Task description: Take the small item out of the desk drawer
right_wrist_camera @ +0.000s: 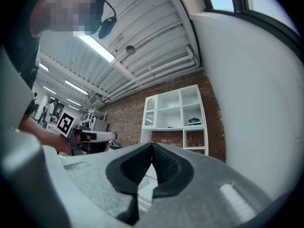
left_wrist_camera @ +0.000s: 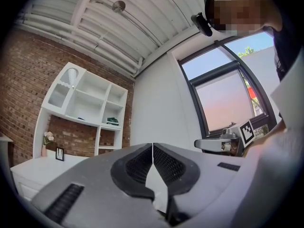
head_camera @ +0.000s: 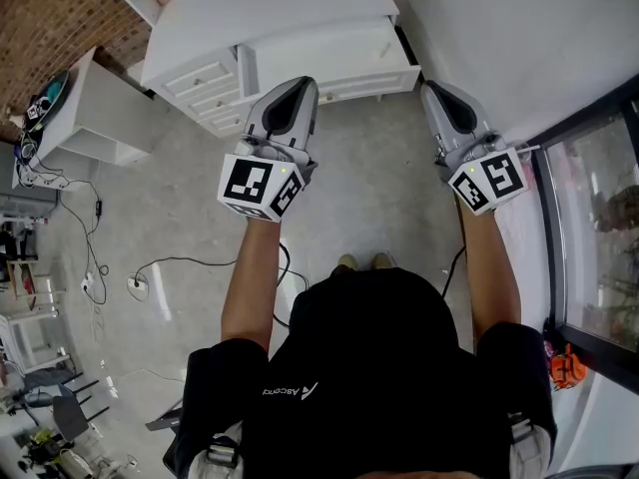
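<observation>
The white desk point(head_camera: 270, 18) stands ahead of me at the top of the head view. Its stack of small drawers point(head_camera: 205, 83) and its wide drawer point(head_camera: 334, 63) are all shut, and no small item shows. My left gripper point(head_camera: 303, 86) is held in the air in front of the small drawers, short of the desk front, and its jaws meet tip to tip on nothing point(left_wrist_camera: 152, 146). My right gripper point(head_camera: 436, 88) hovers off the desk's right corner, also shut and empty point(right_wrist_camera: 152, 145). Both gripper views tilt up toward the ceiling.
A low white cabinet point(head_camera: 100, 108) stands left of the desk. Cables point(head_camera: 150, 265) and a power strip point(head_camera: 40, 173) lie on the concrete floor at the left. A white wall point(head_camera: 519, 38) and a window point(head_camera: 599, 238) run along the right. A white shelf unit point(left_wrist_camera: 85, 103) sits on the desk against the brick wall.
</observation>
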Motion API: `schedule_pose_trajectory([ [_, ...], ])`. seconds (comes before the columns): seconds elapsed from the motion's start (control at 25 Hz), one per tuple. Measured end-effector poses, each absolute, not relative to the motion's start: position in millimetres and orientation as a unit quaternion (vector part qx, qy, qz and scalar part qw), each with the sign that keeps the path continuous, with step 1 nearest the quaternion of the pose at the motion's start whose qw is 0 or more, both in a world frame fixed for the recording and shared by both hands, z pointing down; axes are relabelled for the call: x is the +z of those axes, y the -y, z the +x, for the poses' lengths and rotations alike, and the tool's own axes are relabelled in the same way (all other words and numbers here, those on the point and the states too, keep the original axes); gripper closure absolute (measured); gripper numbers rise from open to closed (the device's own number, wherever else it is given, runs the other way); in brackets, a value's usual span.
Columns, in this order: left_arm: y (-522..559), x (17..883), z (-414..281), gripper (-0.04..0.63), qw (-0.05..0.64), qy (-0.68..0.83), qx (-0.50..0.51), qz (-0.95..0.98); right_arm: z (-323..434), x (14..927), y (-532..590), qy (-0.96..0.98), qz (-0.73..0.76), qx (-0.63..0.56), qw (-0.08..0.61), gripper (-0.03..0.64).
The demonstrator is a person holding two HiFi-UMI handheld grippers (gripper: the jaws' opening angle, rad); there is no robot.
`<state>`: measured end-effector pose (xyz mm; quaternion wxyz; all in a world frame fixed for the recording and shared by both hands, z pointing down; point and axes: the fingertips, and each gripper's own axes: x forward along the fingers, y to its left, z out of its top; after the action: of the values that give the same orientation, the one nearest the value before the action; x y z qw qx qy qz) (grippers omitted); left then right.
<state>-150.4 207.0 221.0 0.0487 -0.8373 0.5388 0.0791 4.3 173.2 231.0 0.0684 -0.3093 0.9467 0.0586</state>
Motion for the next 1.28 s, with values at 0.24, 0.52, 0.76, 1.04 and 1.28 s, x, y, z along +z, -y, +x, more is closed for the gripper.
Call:
schedule_pose_trajectory([
  [0.24, -188.7, 225.3, -170.5, 0.554, 0.048, -0.53, 0.073, -0.843, -15.2, 237.2, -168.0, -0.943, -0.321, 0.064, 0.058, 0.617],
  [0.52, -139.8, 242.3, -186.7, 0.468, 0.028, -0.526, 0.048, -0.848, -26.8, 243.3, -126.1, -0.936, -0.345, 0.062, 0.041, 0.617],
  [0.76, -88.2, 269.8, -191.7, 0.434, 0.014, -0.538, 0.021, -0.843, -22.2, 258.9, -75.1, -0.934, -0.351, 0.063, 0.034, 0.617],
  [1.04, -4.3, 303.4, -192.8, 0.423, -0.007, -0.554, -0.016, -0.832, -21.5, 278.5, 10.7, -0.938, -0.337, 0.074, 0.021, 0.617],
  [1.28, 98.3, 345.5, -170.9, 0.419, -0.038, -0.556, -0.072, -0.827, -6.8, 299.8, 113.8, -0.944, -0.322, 0.072, 0.005, 0.617],
])
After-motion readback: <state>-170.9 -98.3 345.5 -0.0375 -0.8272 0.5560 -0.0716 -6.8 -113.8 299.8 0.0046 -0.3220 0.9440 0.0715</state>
